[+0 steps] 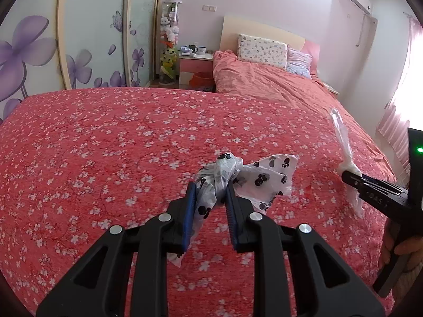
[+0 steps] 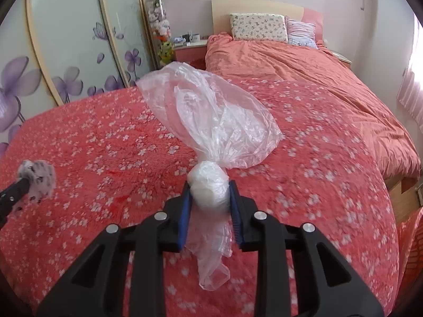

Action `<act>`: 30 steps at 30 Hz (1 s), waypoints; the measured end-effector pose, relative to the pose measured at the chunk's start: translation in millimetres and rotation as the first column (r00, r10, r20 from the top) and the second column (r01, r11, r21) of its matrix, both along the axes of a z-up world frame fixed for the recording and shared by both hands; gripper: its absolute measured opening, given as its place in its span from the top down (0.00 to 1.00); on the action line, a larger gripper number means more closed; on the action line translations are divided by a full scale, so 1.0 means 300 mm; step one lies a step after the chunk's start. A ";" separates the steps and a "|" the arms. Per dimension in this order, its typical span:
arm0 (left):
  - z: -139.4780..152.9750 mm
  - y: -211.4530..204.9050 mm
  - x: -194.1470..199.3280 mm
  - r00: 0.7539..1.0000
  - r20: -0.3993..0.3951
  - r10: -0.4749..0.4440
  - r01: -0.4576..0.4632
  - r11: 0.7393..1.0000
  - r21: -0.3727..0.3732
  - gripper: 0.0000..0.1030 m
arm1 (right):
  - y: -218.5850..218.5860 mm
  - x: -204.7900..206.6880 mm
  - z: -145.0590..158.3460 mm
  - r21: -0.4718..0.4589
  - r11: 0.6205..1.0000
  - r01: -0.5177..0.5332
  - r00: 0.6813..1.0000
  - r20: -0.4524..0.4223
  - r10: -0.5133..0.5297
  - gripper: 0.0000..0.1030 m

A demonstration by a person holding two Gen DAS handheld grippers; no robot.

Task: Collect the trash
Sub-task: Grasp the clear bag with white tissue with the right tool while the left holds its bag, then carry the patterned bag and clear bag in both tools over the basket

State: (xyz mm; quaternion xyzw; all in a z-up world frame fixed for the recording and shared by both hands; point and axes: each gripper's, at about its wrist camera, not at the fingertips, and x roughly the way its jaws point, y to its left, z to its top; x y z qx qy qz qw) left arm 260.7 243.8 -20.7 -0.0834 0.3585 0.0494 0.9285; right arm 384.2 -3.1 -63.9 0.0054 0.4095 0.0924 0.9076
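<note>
While the left gripper (image 1: 210,192) clamps a paw-print plastic bag (image 1: 267,177) and the right gripper (image 2: 210,198) pinches a clear plastic bag (image 2: 208,116), both are lifted off the bed (image 1: 105,142); disposal remains, the bin perhaps at eleven o'clock.

Each hand-held gripper, left (image 1: 210,192) and right (image 2: 210,194), has matte black angular arms, blue ribbed finger pads (image 2: 184,211) and silver round pivot screws (image 1: 116,229). At 3 o'clock: green indicator light (image 1: 419,149), bare skin (image 1: 404,248).
</note>
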 end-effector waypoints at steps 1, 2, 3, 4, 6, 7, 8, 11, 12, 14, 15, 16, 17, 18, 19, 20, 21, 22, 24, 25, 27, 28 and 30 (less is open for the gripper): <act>0.002 -0.007 -0.001 1.000 0.001 -0.004 0.004 1.000 -0.002 0.78 | -0.013 -0.014 0.008 0.010 1.000 0.005 1.000 0.007 -0.005 0.74; 0.004 -0.012 -0.002 1.000 0.002 -0.006 0.006 1.000 -0.003 0.78 | -0.025 -0.027 0.015 0.018 1.000 0.008 1.000 0.012 -0.008 0.74; 0.007 -0.021 -0.004 1.000 0.003 -0.010 0.010 1.000 -0.004 0.78 | -0.037 -0.038 0.022 0.026 1.000 0.011 1.000 0.017 -0.012 0.74; 0.010 -0.029 -0.006 1.000 0.004 -0.013 0.013 1.000 -0.005 0.78 | -0.053 -0.057 0.033 0.038 0.999 0.016 1.000 0.024 -0.017 0.74; 0.019 -0.049 -0.011 1.000 0.008 -0.022 0.022 1.000 -0.007 0.78 | -0.082 -0.088 0.052 0.055 0.998 0.026 0.999 0.035 -0.028 0.74; 0.021 -0.058 -0.012 1.000 0.010 -0.025 0.025 1.000 -0.007 0.78 | -0.092 -0.096 0.061 0.060 0.998 0.028 0.999 0.041 -0.031 0.74; 0.028 -0.072 -0.016 0.999 0.013 -0.031 0.031 0.999 -0.006 0.78 | -0.102 -0.109 0.072 0.064 0.997 0.030 0.998 0.048 -0.033 0.74; 0.044 -0.108 -0.022 0.999 0.021 -0.049 0.049 0.999 -0.003 0.78 | -0.134 -0.155 0.105 0.069 0.997 0.038 0.996 0.074 -0.043 0.74; 0.049 -0.118 -0.023 0.998 0.023 -0.054 0.055 0.999 -0.002 0.78 | -0.142 -0.171 0.116 0.071 0.997 0.041 0.995 0.083 -0.047 0.74; 0.060 -0.143 -0.027 0.997 0.028 -0.066 0.066 0.998 -0.001 0.78 | -0.163 -0.198 0.133 0.075 0.996 0.047 0.994 0.094 -0.054 0.74; 0.066 -0.155 -0.030 0.997 0.031 -0.072 0.072 0.997 -0.001 0.78 | -0.173 -0.210 0.138 0.078 0.996 0.048 0.994 0.096 -0.056 0.74; 0.071 -0.165 -0.034 0.996 0.034 -0.077 0.077 0.997 0.000 0.78 | -0.185 -0.232 0.147 0.080 0.996 0.051 0.993 0.101 -0.059 0.74; 0.080 -0.183 -0.040 0.996 0.038 -0.083 0.083 0.997 0.000 0.78 | -0.201 -0.249 0.153 0.081 0.995 0.051 0.993 0.104 -0.060 0.74; 0.086 -0.194 -0.045 0.995 0.040 -0.087 0.087 0.996 -0.001 0.78 | -0.213 -0.272 0.162 0.082 0.995 0.054 0.992 0.111 -0.063 0.74; 0.091 -0.211 -0.052 0.995 0.043 -0.091 0.091 0.996 -0.003 0.78 | -0.225 -0.292 0.171 0.085 0.995 0.058 0.991 0.118 -0.067 0.74; 0.100 -0.230 -0.061 0.994 0.048 -0.096 0.096 0.995 -0.006 0.78 | -0.231 -0.307 0.180 0.087 0.994 0.062 0.990 0.124 -0.073 0.74; 0.104 -0.242 -0.066 0.994 0.051 -0.098 0.099 0.995 -0.007 0.78 | -0.245 -0.329 0.190 0.090 0.993 0.069 0.988 0.131 -0.081 0.74; 0.112 -0.262 -0.075 0.993 0.055 -0.104 0.104 0.995 -0.006 0.78 | -0.257 -0.344 0.198 0.093 0.993 0.077 0.987 0.135 -0.089 0.74; 0.125 -0.292 -0.088 0.992 0.064 -0.113 0.113 0.994 0.000 0.78 | -0.286 -0.382 0.214 0.103 0.990 0.095 0.983 0.146 -0.109 0.74; 0.132 -0.311 -0.097 0.990 0.067 -0.120 0.120 0.993 0.002 0.78 | -0.306 -0.402 0.224 0.113 0.988 0.104 0.981 0.151 -0.121 0.74; 0.138 -0.344 -0.107 0.989 0.069 -0.131 0.131 0.991 0.003 0.78 | -0.341 -0.442 0.236 0.130 0.984 0.123 0.977 0.159 -0.143 0.74; 0.143 -0.367 -0.113 0.988 0.071 -0.140 0.140 0.990 0.003 0.78 | -0.364 -0.464 0.244 0.139 0.981 0.137 0.974 0.163 -0.159 0.74; 0.152 -0.399 -0.117 0.985 0.074 -0.157 0.157 0.988 0.007 0.78 | -0.390 -0.490 0.251 0.149 0.977 0.153 0.970 0.166 -0.177 0.74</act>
